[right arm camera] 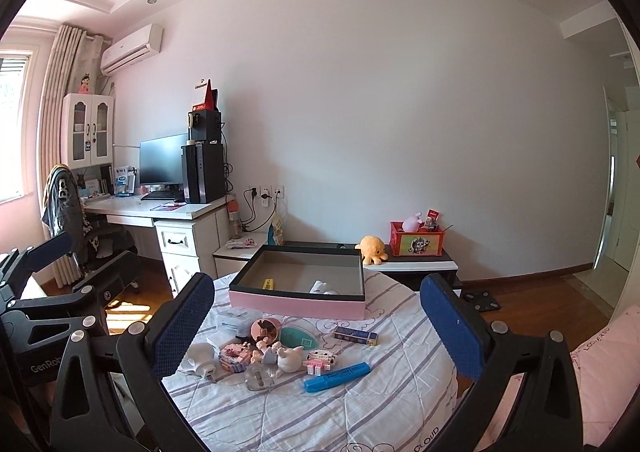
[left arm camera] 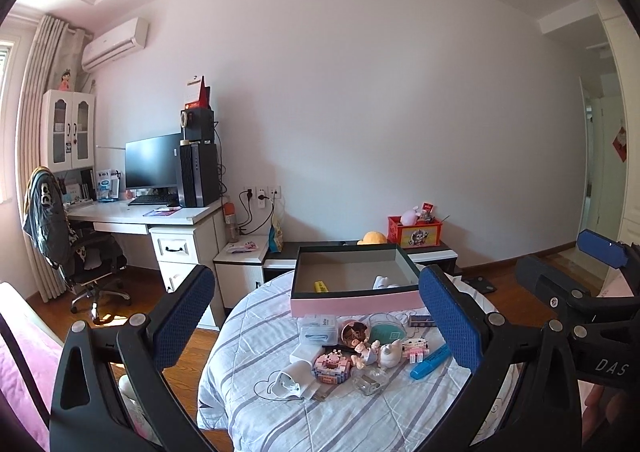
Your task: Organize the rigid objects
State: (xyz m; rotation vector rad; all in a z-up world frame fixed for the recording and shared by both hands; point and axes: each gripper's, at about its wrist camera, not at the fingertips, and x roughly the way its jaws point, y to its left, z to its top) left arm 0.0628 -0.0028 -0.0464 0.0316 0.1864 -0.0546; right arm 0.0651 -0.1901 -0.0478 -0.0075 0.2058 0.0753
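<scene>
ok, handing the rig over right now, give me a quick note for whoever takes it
Left gripper and right gripper: both open, holding nothing, hovering above the table.
Pink box sits at the table's far side. Already inside: a yellow item and a white item.
Still loose on the striped cloth: blue highlighter, block toys, figurines, white charger and more.
Left: box the rest.

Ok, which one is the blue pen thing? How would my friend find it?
Find the round table with the striped cloth and the pink box. In the toy pile before the box, the blue highlighter lies nearest the front edge: a long, bright blue marker.
</scene>
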